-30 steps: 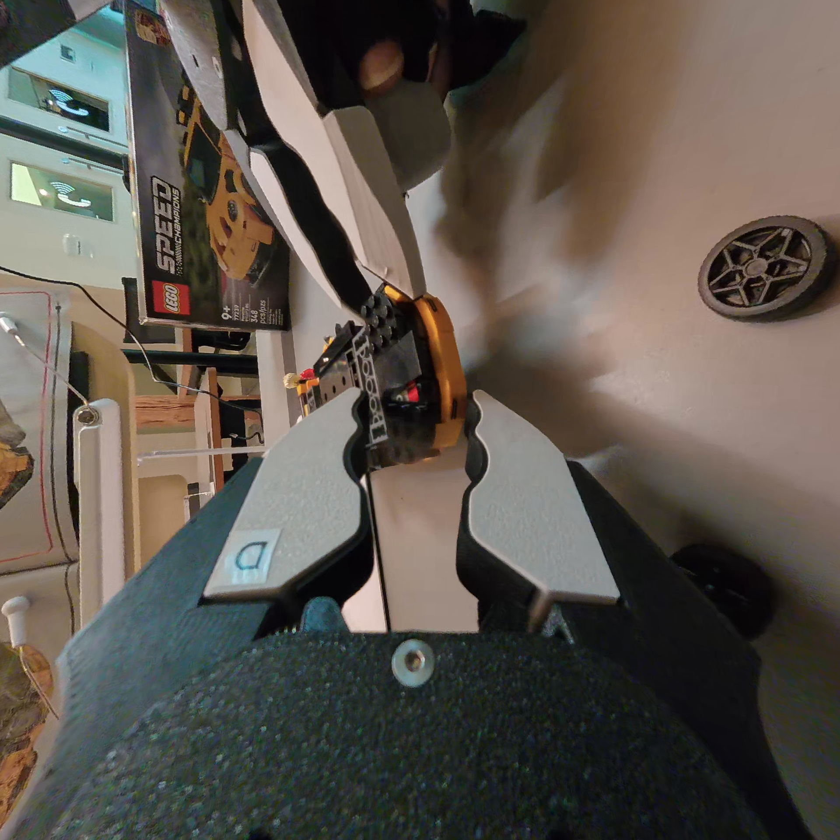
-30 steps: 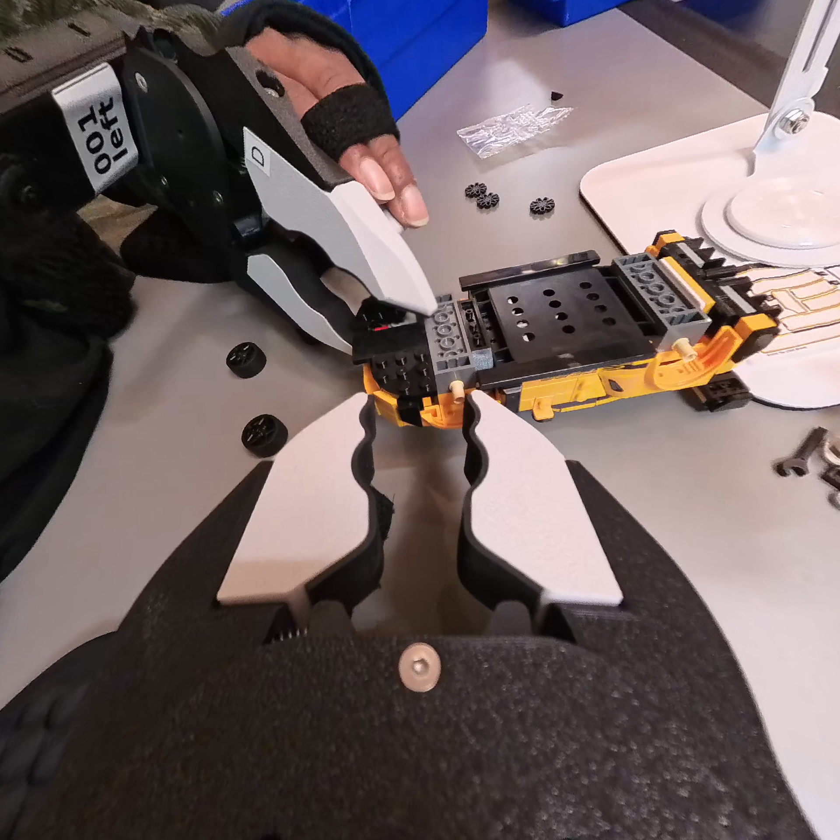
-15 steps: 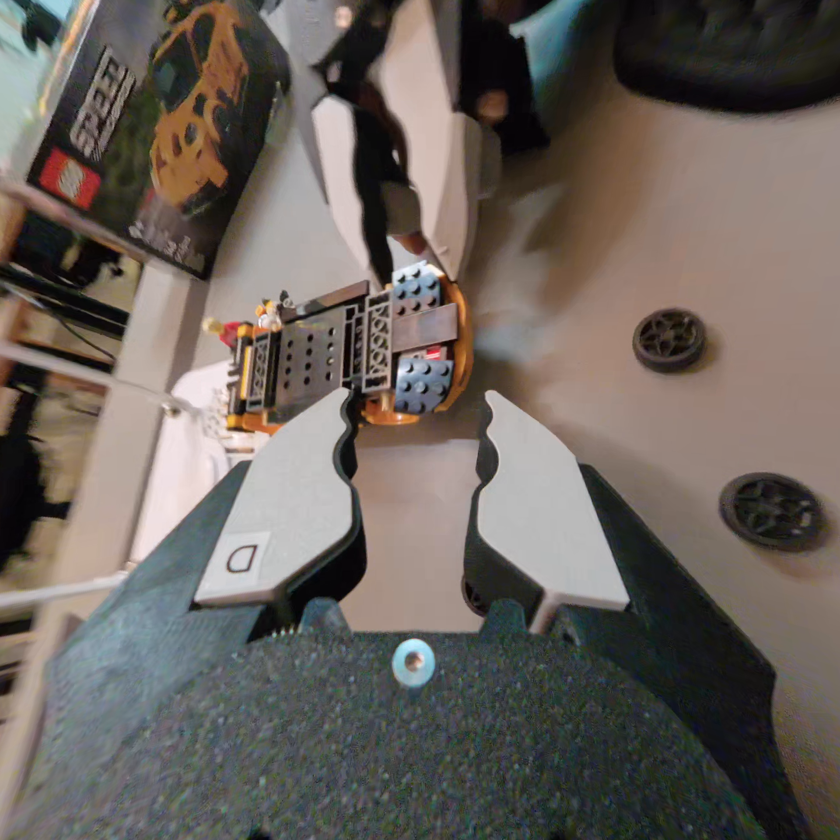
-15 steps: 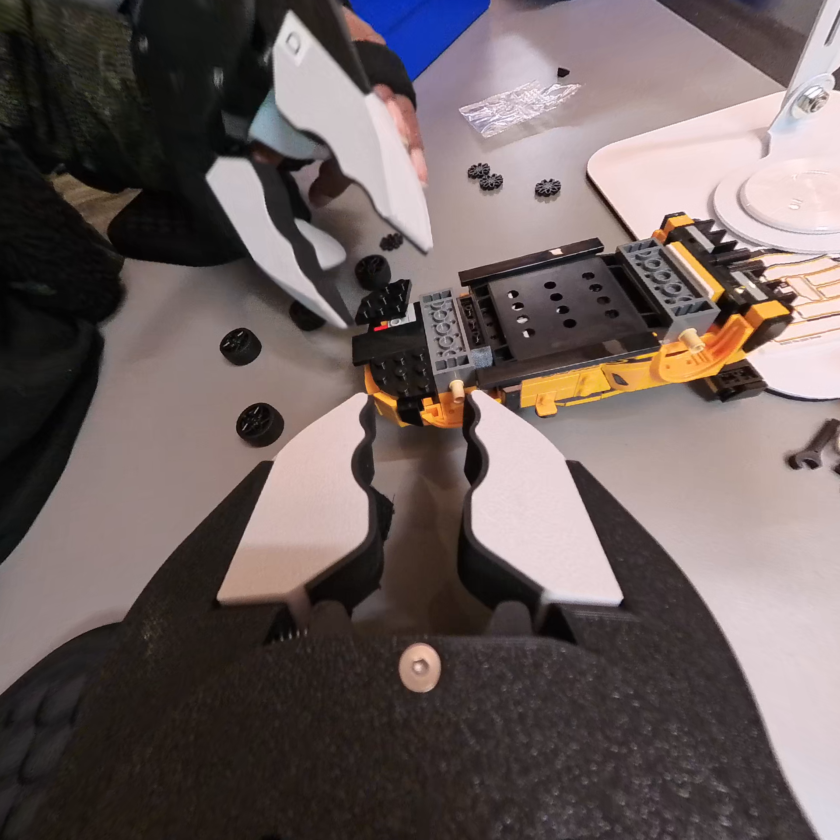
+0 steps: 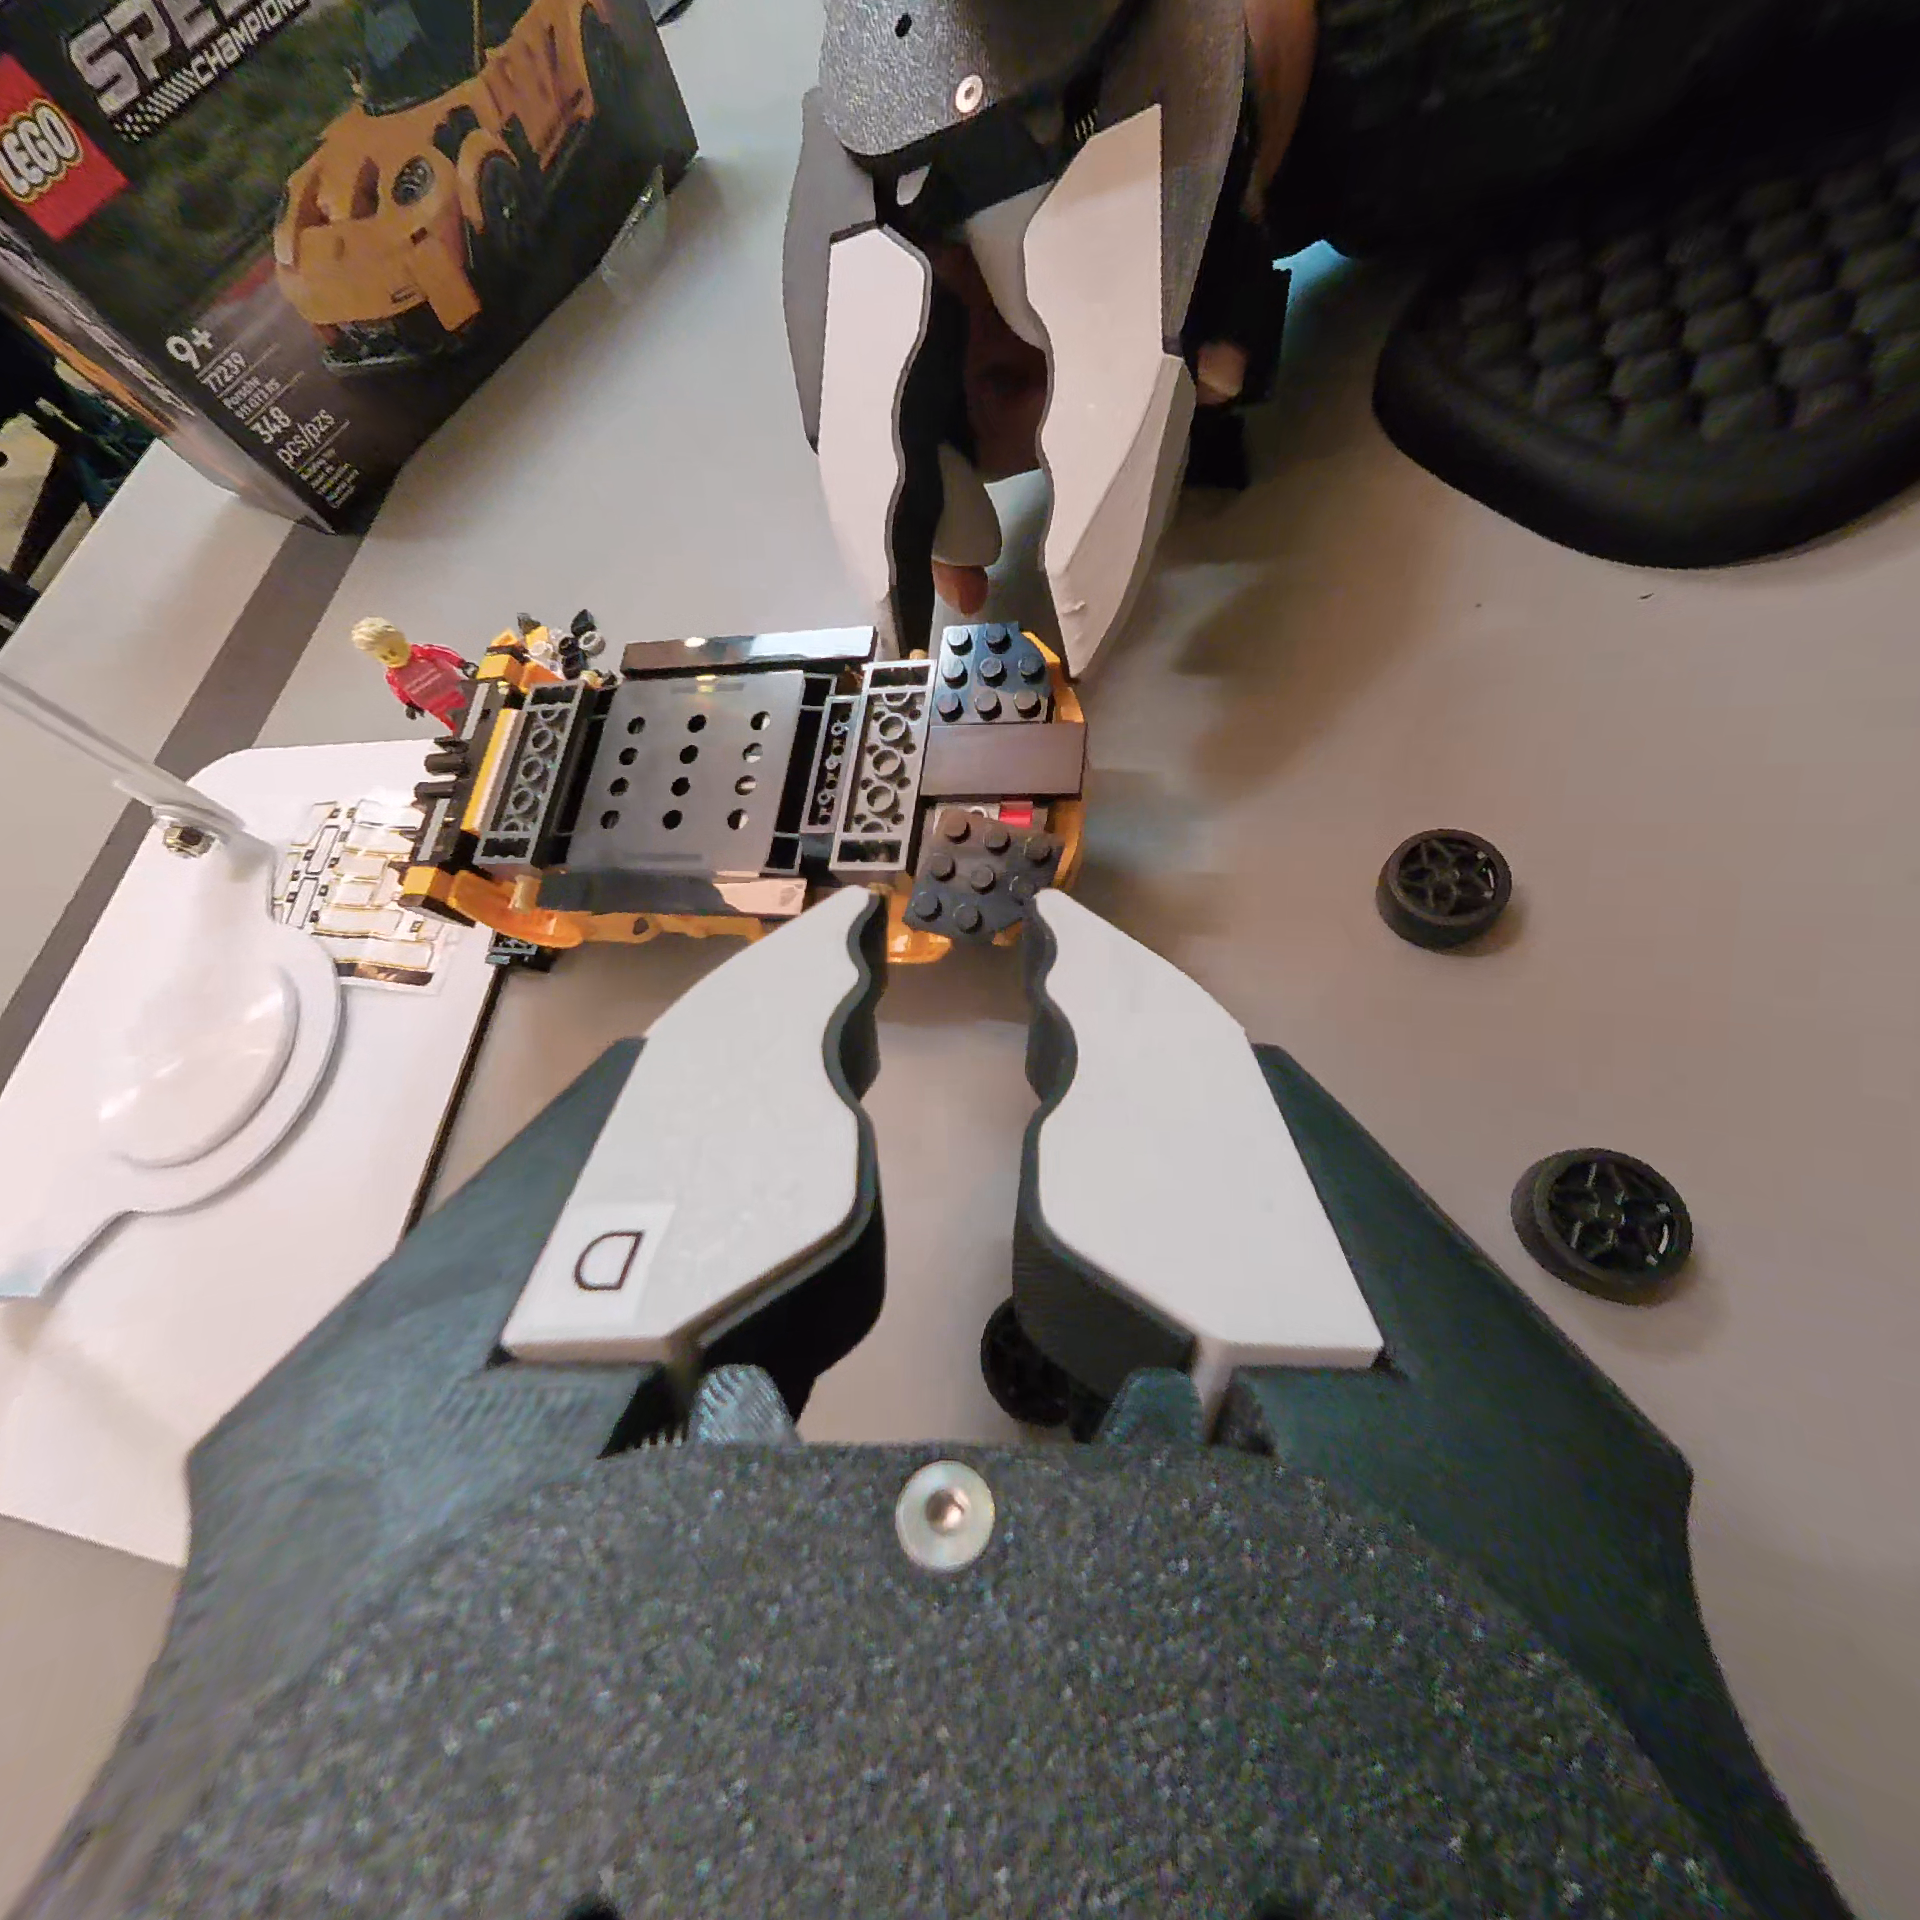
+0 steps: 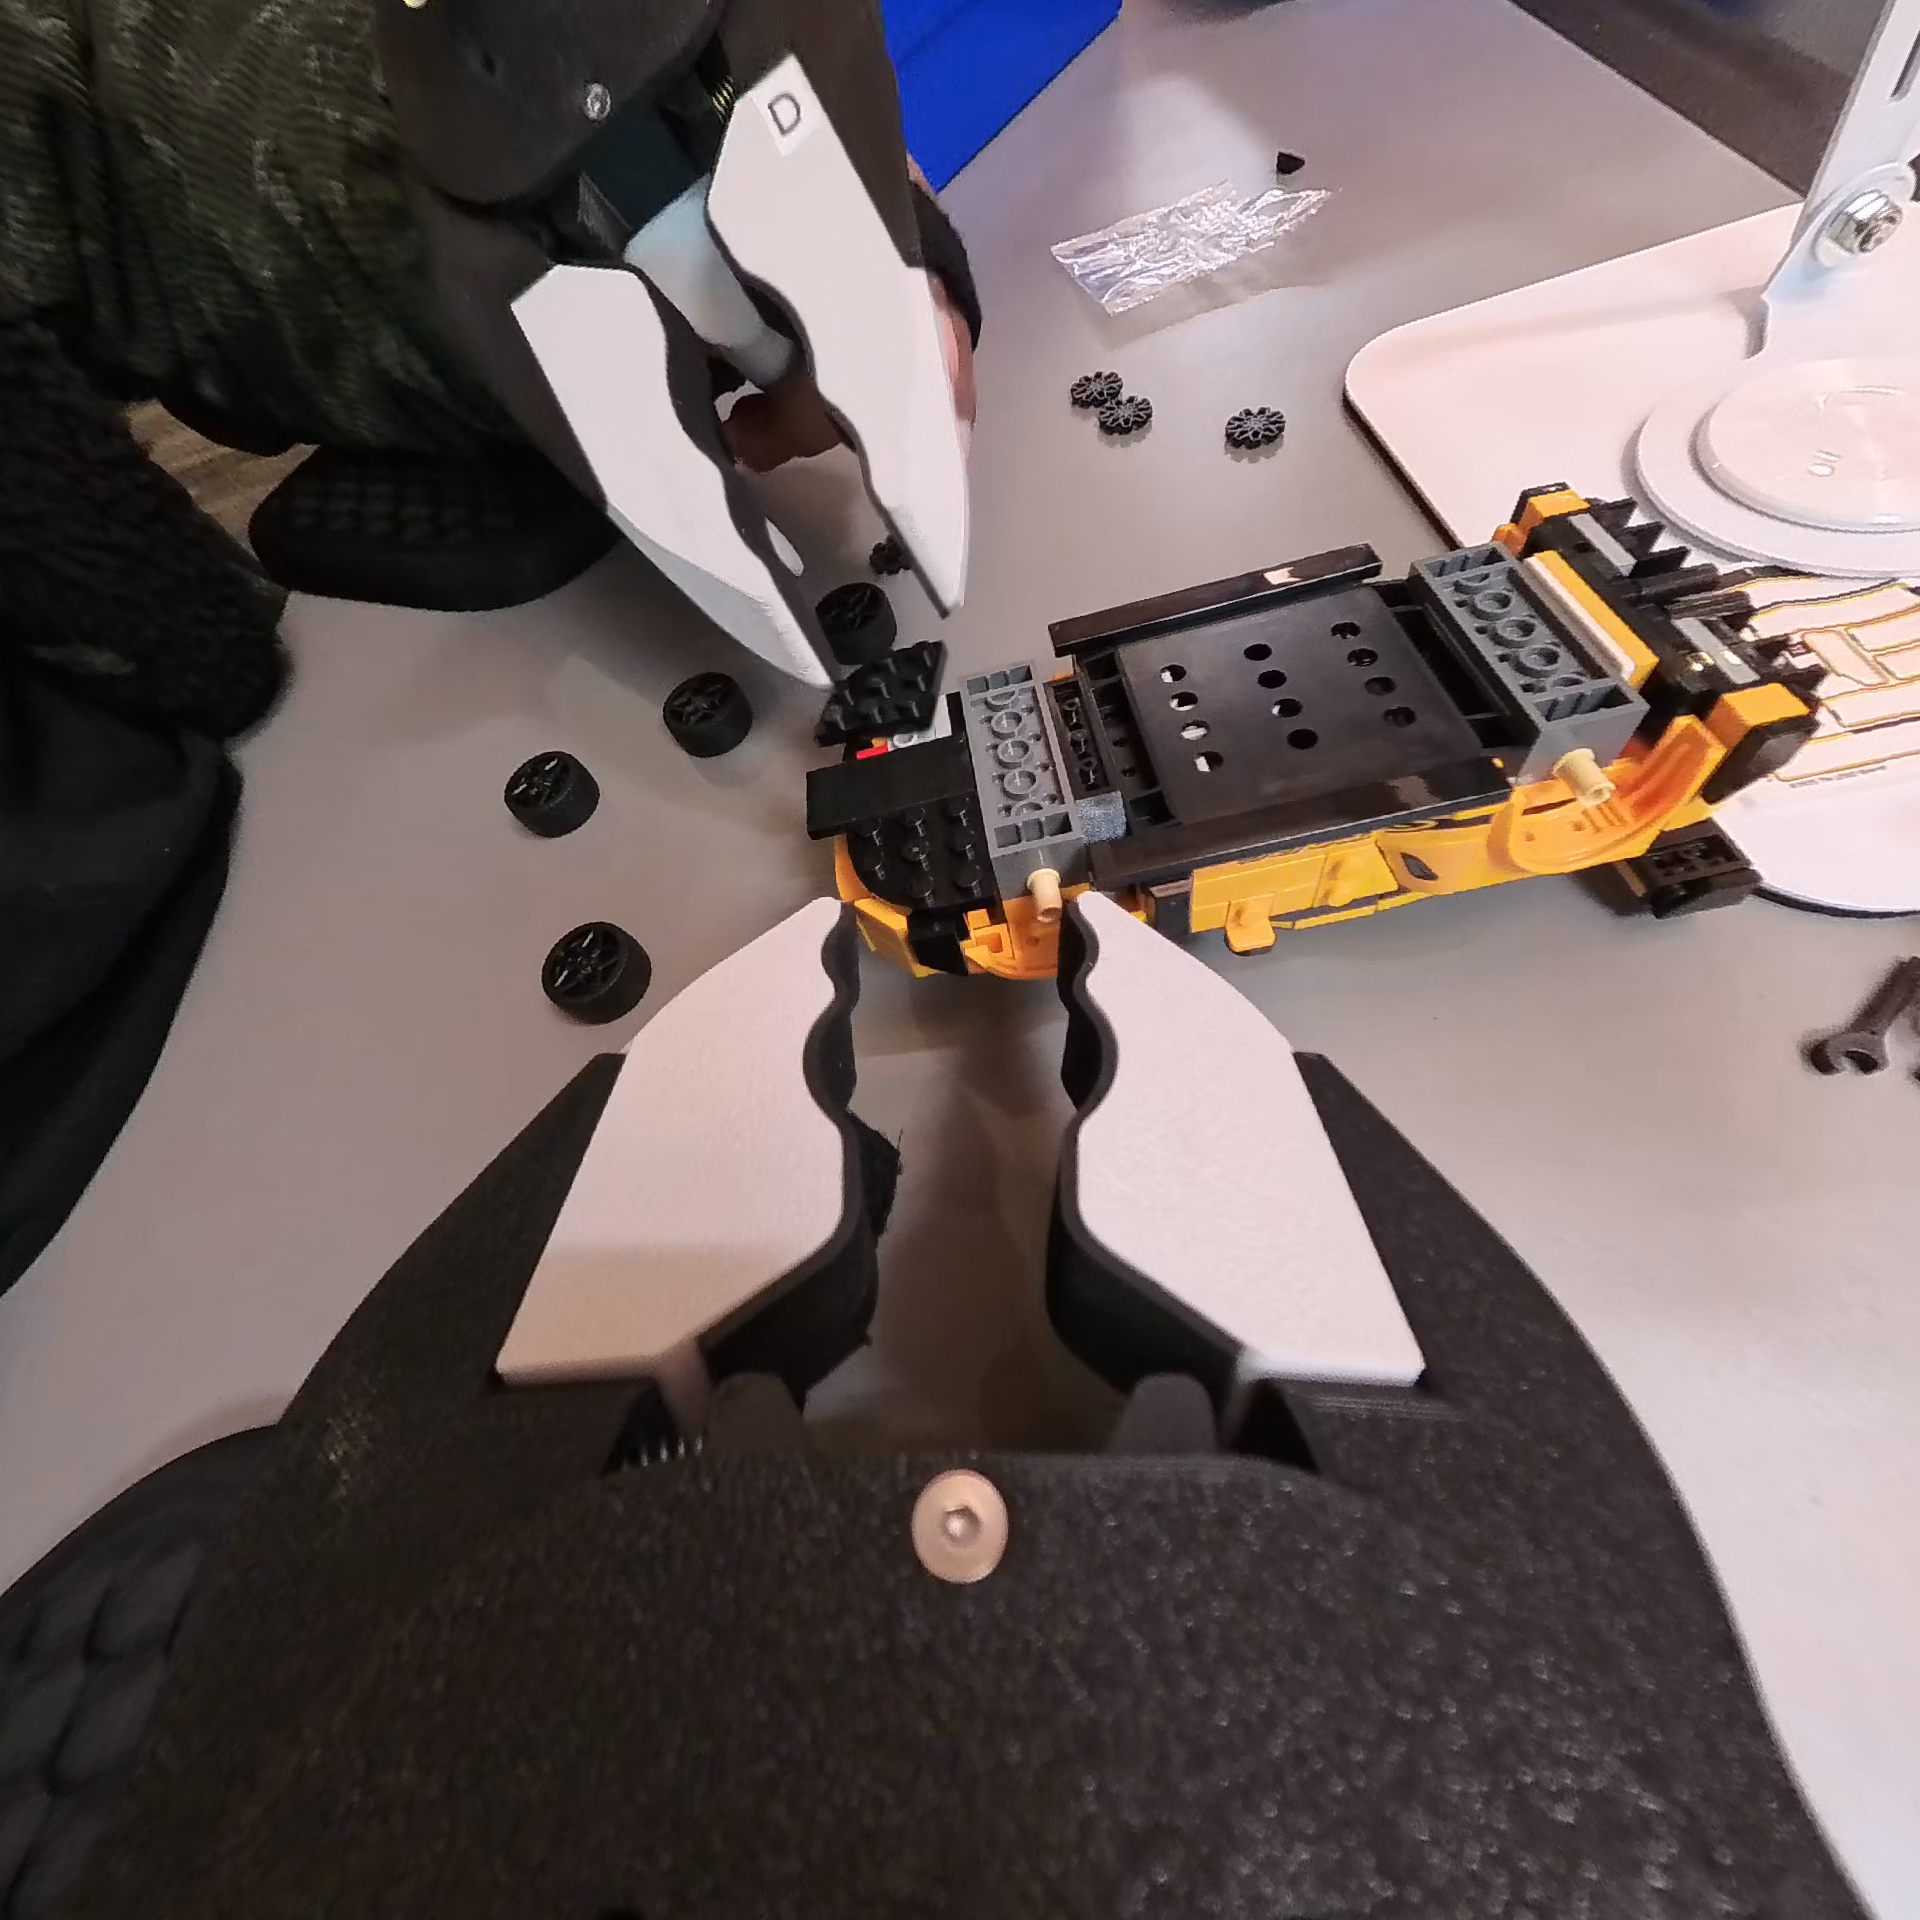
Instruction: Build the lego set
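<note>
The orange and black lego car (image 5: 686, 790) lies upside down on the grey table, also in the right wrist view (image 6: 1278, 748). My left gripper (image 5: 951, 906) is open and empty, with its tips just short of the car's black-plated end; in the right wrist view it (image 6: 883, 644) hangs tilted over that end. My right gripper (image 6: 958, 914) is open and empty, with its tips at the orange bumper on the opposite side; the left wrist view shows it (image 5: 987, 644) across the car. Loose black wheels (image 5: 1444, 888) (image 6: 595, 971) lie beside the car.
The lego box (image 5: 312, 208) stands at the back left, with a red minifigure (image 5: 416, 675) by the car's far end. A white stand base (image 5: 208, 1039) (image 6: 1558, 343) holds a sticker sheet (image 5: 353, 894). Small black gears (image 6: 1122, 400), a clear bag (image 6: 1184, 244) and dark tool pieces (image 6: 1870, 1029) lie around. Spacing between my two grippers at the tips: around 6 centimetres. The red minifigure (image 5: 416, 675) lies around 15 centimetres away from my right fingertips.
My left gripper has come off the car's end, lifted back and rolled from sideways to upright. The car and my right gripper have hardly moved.
</note>
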Demonstrator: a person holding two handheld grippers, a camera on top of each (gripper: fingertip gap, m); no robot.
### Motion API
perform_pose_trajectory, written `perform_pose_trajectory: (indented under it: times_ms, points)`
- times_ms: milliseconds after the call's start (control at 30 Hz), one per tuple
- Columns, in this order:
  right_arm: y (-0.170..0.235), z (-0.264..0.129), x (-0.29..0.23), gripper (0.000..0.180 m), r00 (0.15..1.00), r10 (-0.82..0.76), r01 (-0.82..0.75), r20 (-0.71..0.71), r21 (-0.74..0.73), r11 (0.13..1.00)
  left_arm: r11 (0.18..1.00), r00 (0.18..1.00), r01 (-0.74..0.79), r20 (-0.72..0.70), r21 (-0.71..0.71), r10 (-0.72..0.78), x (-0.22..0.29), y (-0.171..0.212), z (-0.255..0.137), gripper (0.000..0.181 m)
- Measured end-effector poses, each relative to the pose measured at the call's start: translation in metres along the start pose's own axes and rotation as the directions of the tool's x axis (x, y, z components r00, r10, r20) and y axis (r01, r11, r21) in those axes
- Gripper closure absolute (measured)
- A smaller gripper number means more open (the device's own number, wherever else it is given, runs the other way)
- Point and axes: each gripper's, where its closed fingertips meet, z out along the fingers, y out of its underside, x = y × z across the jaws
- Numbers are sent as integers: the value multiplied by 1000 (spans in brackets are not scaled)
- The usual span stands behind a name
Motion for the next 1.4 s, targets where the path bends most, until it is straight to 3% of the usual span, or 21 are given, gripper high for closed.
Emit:
perform_pose_trajectory:
  times_ms: [467,733,933,1100,1233,1400]
  points:
    - [0,-1,0,143,1000,1,-1,-1,5,1000,1000,999,31,-8,-4,-31,1,-7,8,163]
    - [0,-1,0,143,1000,1,-1,-1,6,1000,1000,1000,18,-15,3,-18,3,-10,5,157]
    - [-4,-2,0,143,1000,27,-27,11,28,999,996,995,-93,33,14,93,9,-12,3,141]
    - [-9,-4,-1,143,998,58,-59,31,55,997,946,933,-318,152,-68,325,4,-5,9,129]
    - [-10,-4,-1,143,997,67,-69,34,62,996,873,840,-470,235,-132,489,2,-7,14,133]
    - [-12,-5,-1,143,996,74,-77,40,69,995,821,777,-542,266,-179,571,1,-6,15,147]
